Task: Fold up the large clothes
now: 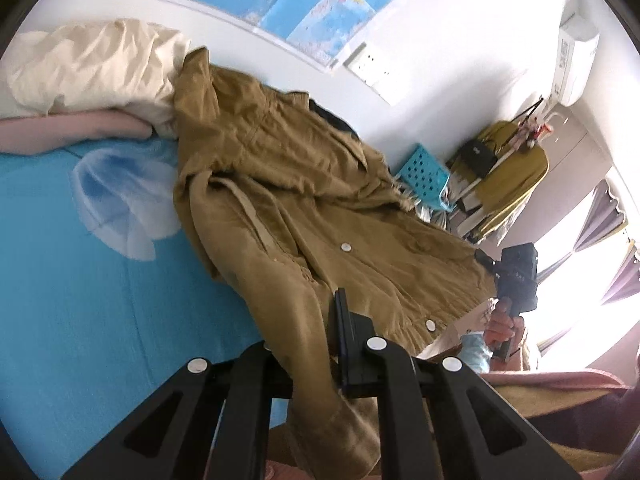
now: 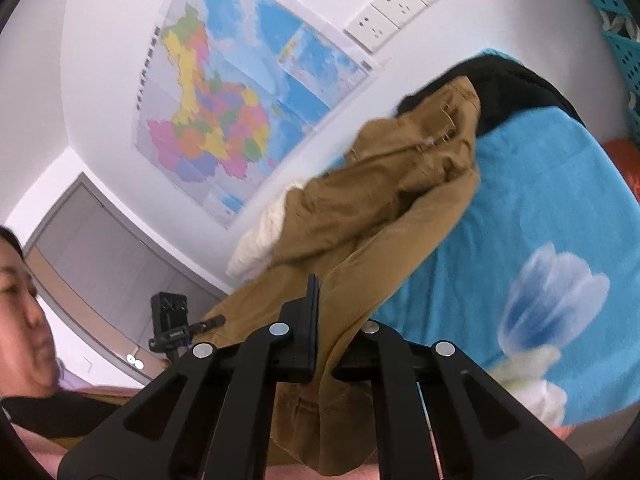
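Observation:
A large tan jacket (image 1: 304, 200) with white snap buttons lies rumpled across a blue flower-print bed sheet (image 1: 80, 280). My left gripper (image 1: 316, 344) is shut on the jacket's near edge, and cloth hangs down between the fingers. In the right wrist view the same jacket (image 2: 400, 200) stretches from the bed toward me. My right gripper (image 2: 328, 332) is shut on another part of it, and tan cloth drapes below. The right gripper, held in a hand, also shows in the left wrist view (image 1: 516, 276) at the jacket's right edge.
A cream pillow (image 1: 92, 68) and a pink cloth (image 1: 60, 132) lie at the head of the bed. A black garment (image 2: 508, 88) lies behind the jacket. A blue perforated basket (image 1: 424, 172) and a clothes rack (image 1: 504, 168) stand beside the bed. A map (image 2: 224, 112) hangs on the wall.

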Demonstrator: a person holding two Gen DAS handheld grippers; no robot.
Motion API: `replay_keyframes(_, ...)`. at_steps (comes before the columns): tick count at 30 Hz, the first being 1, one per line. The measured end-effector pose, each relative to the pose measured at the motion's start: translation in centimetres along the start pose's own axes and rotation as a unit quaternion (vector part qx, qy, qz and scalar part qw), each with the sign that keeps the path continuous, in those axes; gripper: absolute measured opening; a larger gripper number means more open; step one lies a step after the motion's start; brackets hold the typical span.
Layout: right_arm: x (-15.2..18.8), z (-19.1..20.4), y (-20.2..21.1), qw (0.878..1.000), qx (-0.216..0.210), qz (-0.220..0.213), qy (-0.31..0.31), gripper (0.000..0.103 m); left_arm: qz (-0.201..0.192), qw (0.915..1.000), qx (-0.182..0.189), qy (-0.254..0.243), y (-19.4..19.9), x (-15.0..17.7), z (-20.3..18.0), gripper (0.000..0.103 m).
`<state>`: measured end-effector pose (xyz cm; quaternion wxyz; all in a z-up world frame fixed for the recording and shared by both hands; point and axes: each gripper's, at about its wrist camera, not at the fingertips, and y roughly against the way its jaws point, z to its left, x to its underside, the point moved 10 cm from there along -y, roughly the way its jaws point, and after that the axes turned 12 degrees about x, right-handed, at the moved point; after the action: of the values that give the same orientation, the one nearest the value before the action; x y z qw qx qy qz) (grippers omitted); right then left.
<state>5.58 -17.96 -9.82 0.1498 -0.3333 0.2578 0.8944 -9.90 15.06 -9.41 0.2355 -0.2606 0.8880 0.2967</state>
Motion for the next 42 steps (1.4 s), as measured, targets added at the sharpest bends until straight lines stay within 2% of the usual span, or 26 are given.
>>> replay_keyframes(12, -6.5, 2.2, -0.8, 1.0, -0.008, -0.027, 0.002, 0.006, -0.025, 0.9996, 0.009, -0.008, 1.3, -5.5, -1.2, 0.011)
replay_keyframes(22, -10.2, 2.9, -2.4, 0.999, -0.002, -0.035, -0.004, 0.006, -0.031, 0.9992, -0.008, -0.023, 1.3, -9.1, -1.3, 0.012)
replay_keyframes(30, -13.7, 3.1, -4.4, 0.999, 0.016, -0.04, -0.005, 0.007, -0.037, 0.9978, -0.037, -0.041, 1.0, -12.7, -1.0, 0.012)
replay_keyframes(42, -17.0, 2.4, -7.2, 0.999, 0.026, -0.036, -0.011, 0.008, -0.038, 0.996, -0.064, -0.049, -0.1, -17.0, 0.3, 0.012)
